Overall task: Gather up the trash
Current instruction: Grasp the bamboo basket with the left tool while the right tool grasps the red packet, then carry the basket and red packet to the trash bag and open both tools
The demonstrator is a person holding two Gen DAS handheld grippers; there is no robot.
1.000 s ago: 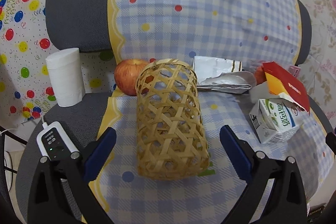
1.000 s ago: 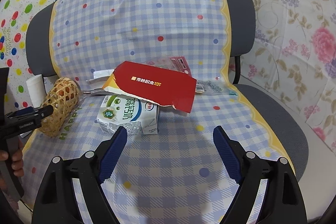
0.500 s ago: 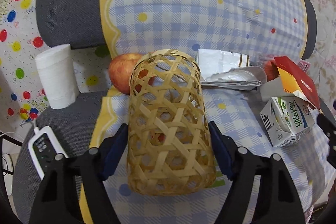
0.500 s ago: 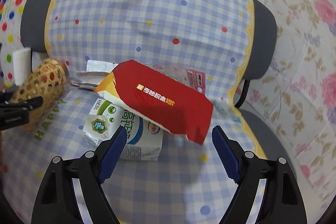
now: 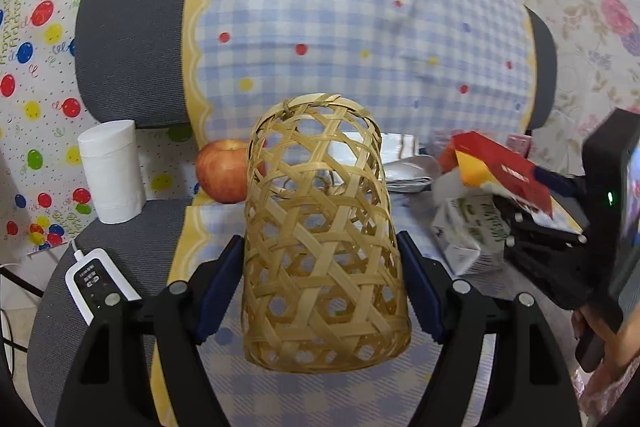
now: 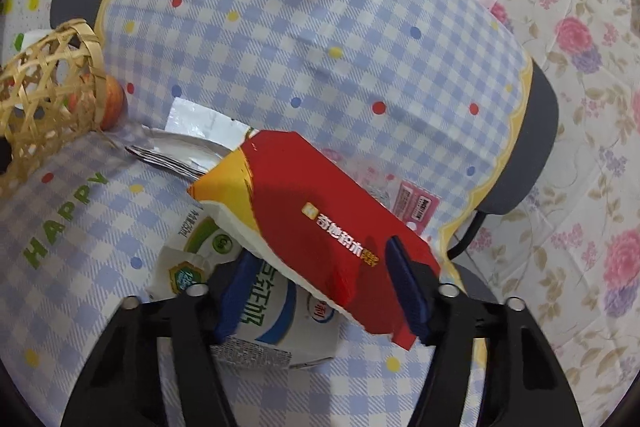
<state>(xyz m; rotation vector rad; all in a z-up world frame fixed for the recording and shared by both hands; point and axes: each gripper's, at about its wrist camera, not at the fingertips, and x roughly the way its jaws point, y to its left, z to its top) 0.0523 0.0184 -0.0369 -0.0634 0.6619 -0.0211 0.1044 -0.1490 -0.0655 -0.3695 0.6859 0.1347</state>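
Closing on the red and yellow wrapper (image 6: 320, 223), the right gripper (image 6: 320, 291) has its blue pads either side of the wrapper's near end, the jaws narrowing with the pack between them; the right pad looks against the red edge, but whether the left pad presses on the wrapper or on the milk carton (image 6: 260, 315) under it cannot be told. The wrapper lies slantwise across that crushed carton, on the checked cloth (image 6: 320, 67) over the chair seat, at about the centre of the right wrist view. At ten o'clock from it lies a flattened silver foil packet (image 6: 188, 147), and at three o'clock a clear pink-labelled wrapper (image 6: 416, 203). Further out at nine to ten o'clock, the bamboo basket (image 5: 320, 235) is clamped by its sides in the left gripper (image 5: 322, 287), mouth facing away toward the chair back, an apple (image 5: 224, 171) just behind it at eleven o'clock. The step in hand seems to be the first pickup of trash. Next, the grip should firm up on the wrapper alone, then lift and carry it leftward to the basket's mouth, which may need tilting upward to receive it
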